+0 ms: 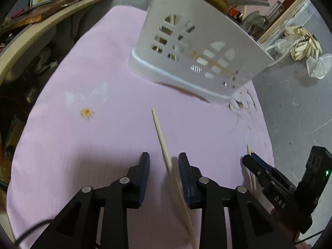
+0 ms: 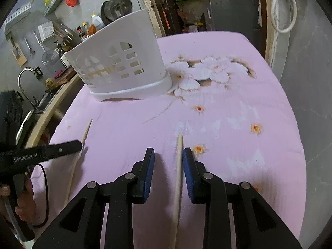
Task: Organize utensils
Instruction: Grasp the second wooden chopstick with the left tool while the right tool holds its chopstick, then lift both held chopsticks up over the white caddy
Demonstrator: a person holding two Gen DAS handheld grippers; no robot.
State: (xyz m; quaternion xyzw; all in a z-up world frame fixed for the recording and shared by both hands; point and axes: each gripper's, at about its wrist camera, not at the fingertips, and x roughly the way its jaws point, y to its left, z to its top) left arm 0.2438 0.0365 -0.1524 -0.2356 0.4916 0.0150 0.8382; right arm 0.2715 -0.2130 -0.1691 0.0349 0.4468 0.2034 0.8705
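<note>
A pale wooden chopstick (image 1: 159,132) lies on the pink cloth (image 1: 93,145), its near half running between the fingers of my left gripper (image 1: 164,155). The jaws stand apart; the stick sits close to the right pad, blurred there. A second chopstick (image 2: 179,155) lies between the fingers of my right gripper (image 2: 168,150), beside the right pad, with a wide gap to the left pad. The white perforated utensil holder (image 1: 186,47) (image 2: 124,62) stands upright at the far side of the cloth. The left gripper's finger (image 2: 68,145) shows at the left of the right wrist view.
The cloth has a ragged burnt patch (image 2: 207,70) beside the holder and small orange scorch marks (image 2: 256,128). A curved wooden counter edge (image 1: 41,27) and a sink tap (image 2: 25,76) border the left. Grey floor (image 1: 300,108) drops off at the right edge.
</note>
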